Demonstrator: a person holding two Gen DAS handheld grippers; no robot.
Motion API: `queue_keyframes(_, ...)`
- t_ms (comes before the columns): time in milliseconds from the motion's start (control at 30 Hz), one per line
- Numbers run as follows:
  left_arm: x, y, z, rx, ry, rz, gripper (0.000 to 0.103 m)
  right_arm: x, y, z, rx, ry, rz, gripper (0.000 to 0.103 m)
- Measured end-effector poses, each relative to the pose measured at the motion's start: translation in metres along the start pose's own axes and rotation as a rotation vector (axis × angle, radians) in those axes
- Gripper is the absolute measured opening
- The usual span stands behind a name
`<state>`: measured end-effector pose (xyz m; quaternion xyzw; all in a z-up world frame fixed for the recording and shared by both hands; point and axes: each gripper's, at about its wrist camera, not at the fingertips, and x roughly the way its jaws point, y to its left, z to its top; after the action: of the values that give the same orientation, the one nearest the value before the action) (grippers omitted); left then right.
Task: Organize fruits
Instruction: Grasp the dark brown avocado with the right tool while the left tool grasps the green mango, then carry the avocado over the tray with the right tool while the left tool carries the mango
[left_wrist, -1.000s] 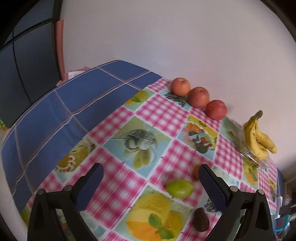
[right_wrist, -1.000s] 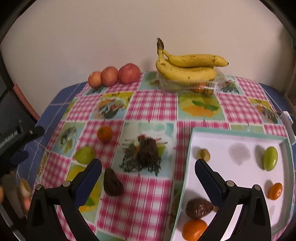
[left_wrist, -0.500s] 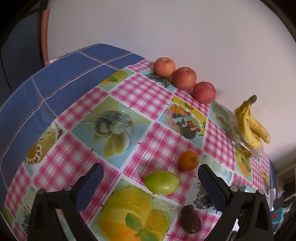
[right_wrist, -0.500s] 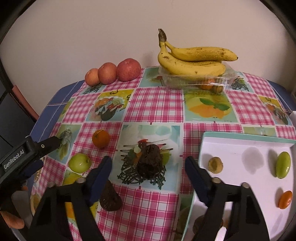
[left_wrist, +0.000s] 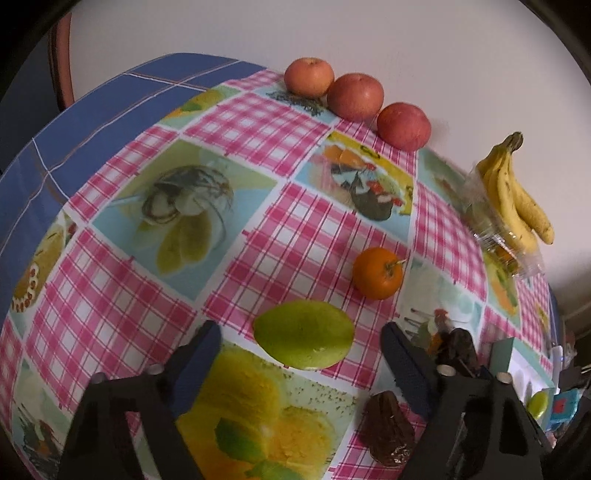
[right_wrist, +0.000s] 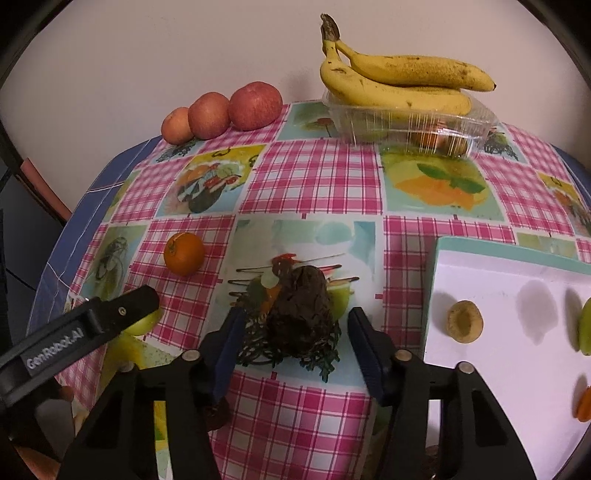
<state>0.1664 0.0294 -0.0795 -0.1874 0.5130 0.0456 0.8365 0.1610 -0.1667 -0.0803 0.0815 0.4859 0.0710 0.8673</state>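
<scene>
You're in a home dining corner: ahead of your fingers, a worktop under a pink-checked, fruit-printed oilcloth (right_wrist: 314, 177) runs to a plain wall (right_wrist: 184, 44), apples (right_wrist: 221, 110) and bananas (right_wrist: 399, 81) lined along it.

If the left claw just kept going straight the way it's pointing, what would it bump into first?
Most likely the green fruit, lying on the tablecloth just ahead between the open fingers of the left claw. The orange sits farther on; depth is uncertain.

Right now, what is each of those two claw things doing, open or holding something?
Left gripper: open, a green fruit lying between its fingers, not gripped.
Right gripper: open, fingers either side of a dark brown fruit, not gripped.
</scene>
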Motion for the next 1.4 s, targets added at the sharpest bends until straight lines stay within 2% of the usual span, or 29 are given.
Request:
queue_keyframes(67,0.002,-0.001,-0.001,0.003,0.009,-0.001,0.076,0.001,-0.001,0.000,0.003,0.002,0.002,0.049)
queue_keyframes(133,0.002,-0.001,-0.001,0.006,0.007,0.004,0.061,0.002,-0.001,-0.001,0.008,0.001,0.004,0.042)
queue_keyframes(167,0.003,-0.002,0.000,0.007,0.010,0.000,0.058,0.002,-0.002,-0.001,0.007,0.003,0.008,0.039)
queue_keyframes(533,-0.004,0.000,-0.001,-0.021,0.041,-0.018,0.058,-0.016,-0.004,0.000,0.014,-0.021,0.013,0.039)
queue_keyframes(967,-0.070,-0.022,-0.008,0.038,-0.043,-0.046,0.058,-0.079,-0.012,-0.019,0.016,-0.067,-0.008,0.039)
queue_keyframes(1400,-0.116,-0.040,-0.035,0.075,-0.075,-0.094,0.057,-0.137,-0.029,-0.056,0.039,-0.089,-0.039,0.039)
